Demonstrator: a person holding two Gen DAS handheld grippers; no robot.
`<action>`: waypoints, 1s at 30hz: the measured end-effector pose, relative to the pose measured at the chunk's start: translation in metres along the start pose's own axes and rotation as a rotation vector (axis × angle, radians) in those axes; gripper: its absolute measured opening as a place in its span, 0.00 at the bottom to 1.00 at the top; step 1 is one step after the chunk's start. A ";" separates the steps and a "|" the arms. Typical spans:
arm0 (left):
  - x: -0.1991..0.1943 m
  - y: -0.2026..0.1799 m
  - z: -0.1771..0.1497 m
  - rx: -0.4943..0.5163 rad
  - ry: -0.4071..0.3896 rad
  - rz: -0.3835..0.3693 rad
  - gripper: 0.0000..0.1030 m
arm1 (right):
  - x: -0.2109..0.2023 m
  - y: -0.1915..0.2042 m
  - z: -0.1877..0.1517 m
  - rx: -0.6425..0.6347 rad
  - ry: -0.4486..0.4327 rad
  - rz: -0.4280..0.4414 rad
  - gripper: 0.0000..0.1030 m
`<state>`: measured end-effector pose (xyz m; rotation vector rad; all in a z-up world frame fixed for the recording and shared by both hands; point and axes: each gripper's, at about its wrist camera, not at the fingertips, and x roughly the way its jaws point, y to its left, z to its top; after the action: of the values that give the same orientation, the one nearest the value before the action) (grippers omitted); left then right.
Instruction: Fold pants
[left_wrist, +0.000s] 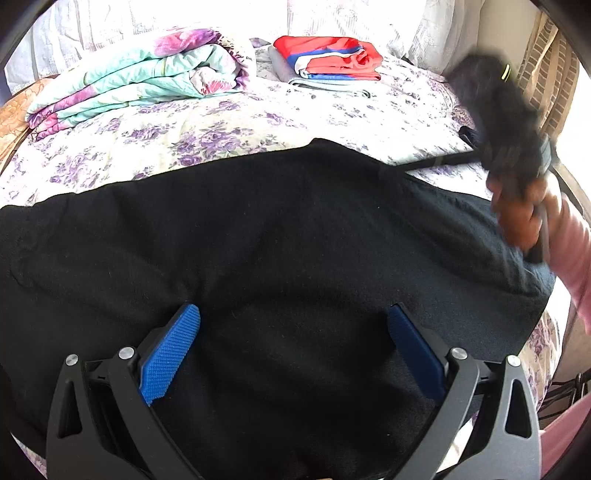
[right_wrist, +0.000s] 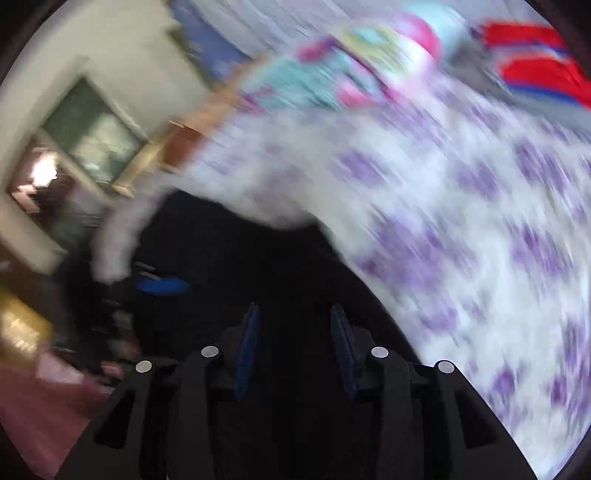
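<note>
Black pants (left_wrist: 258, 240) spread across frame centre on floral bedspread (left_wrist: 221, 125). My left gripper (left_wrist: 293, 343) released, jaws wide over cloth. My right gripper (right_wrist: 295, 332) nearly clenched on black fabric, view blurred. Risk: thin pinch slips mid-swing, fold collapses.

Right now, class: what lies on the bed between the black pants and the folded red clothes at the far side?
Only bare floral bedsheet lies between the black pants and the folded red clothes, shown in the left wrist view.
</note>
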<state>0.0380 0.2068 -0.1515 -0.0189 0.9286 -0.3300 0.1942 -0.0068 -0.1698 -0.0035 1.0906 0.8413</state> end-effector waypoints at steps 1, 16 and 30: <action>0.000 0.000 0.000 0.000 0.000 -0.001 0.96 | -0.004 -0.007 -0.006 0.032 -0.037 -0.028 0.02; -0.038 -0.035 0.003 0.052 -0.069 0.022 0.96 | -0.280 -0.018 -0.346 0.783 -0.913 -0.411 0.73; 0.061 -0.197 -0.002 0.086 0.113 0.072 0.96 | -0.254 -0.102 -0.349 0.985 -0.781 -0.448 0.47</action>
<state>0.0167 0.0028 -0.1695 0.1131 1.0236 -0.3062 -0.0641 -0.3671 -0.1843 0.8099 0.6120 -0.1774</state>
